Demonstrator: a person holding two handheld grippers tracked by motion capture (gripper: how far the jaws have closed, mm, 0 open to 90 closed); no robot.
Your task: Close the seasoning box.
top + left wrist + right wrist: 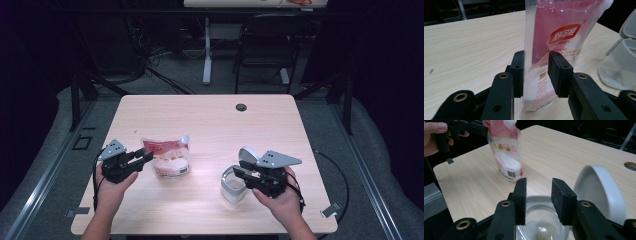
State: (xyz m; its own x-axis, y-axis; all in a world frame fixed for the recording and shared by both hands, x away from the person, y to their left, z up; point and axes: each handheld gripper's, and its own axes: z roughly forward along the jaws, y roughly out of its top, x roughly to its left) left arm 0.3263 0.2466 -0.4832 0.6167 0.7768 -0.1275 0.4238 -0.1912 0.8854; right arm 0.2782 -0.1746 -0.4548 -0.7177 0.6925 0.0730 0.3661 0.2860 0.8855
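Pale wood-grain laminate covers the counter (210,115), and the landmark on it is a clear plastic canister (233,184) with a grey hinged lid (247,154) flipped open, standing near the counter's front right. Well to the left of that canister, a pink-and-clear plastic pouch (167,156) with white powder in its lower part is seen upright on the counter. The left claw (141,159) is held at the pouch's side away from the canister, and its two black pads (557,72) are pressed against the pouch's faces (554,42), pinching it. The right claw (240,173) is held directly over the canister's open mouth (541,220), its jaws spread with a gap between them, touching nothing that can be made out. Each claw is carried by a hand (111,192) from the counter's front edge.
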